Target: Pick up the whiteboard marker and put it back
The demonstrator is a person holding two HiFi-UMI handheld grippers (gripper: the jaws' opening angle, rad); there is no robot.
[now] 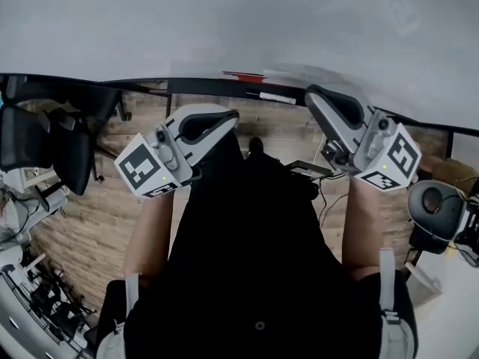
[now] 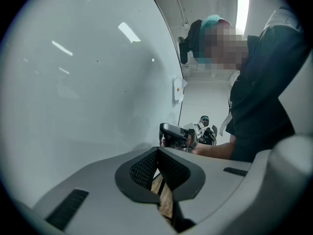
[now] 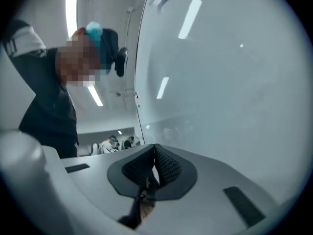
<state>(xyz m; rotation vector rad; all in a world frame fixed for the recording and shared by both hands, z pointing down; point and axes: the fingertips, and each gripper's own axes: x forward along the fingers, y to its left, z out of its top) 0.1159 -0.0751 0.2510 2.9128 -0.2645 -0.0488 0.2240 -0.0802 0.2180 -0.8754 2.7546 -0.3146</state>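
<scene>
Two markers lie on the black ledge (image 1: pixel 194 87) under the whiteboard (image 1: pixel 224 21): a red marker (image 1: pixel 243 75) and, to its right, a white-and-black marker (image 1: pixel 275 96). My left gripper (image 1: pixel 230 115) is held just below the ledge, left of the markers, jaws shut and empty. My right gripper (image 1: pixel 313 96) points at the ledge just right of the white-and-black marker, also shut with nothing held. In the left gripper view the pads (image 2: pixel 168 168) meet beside the whiteboard (image 2: pixel 73 82), and the right gripper (image 2: pixel 176 135) shows beyond. The right gripper view has its pads (image 3: pixel 166 165) closed against the whiteboard (image 3: pixel 234 72).
A black office chair (image 1: pixel 45 140) stands at the left on the wooden floor (image 1: pixel 90 230). At the right a round black device (image 1: pixel 434 204) sits with cables near it. The person's black clothing (image 1: pixel 247 238) fills the centre below the grippers.
</scene>
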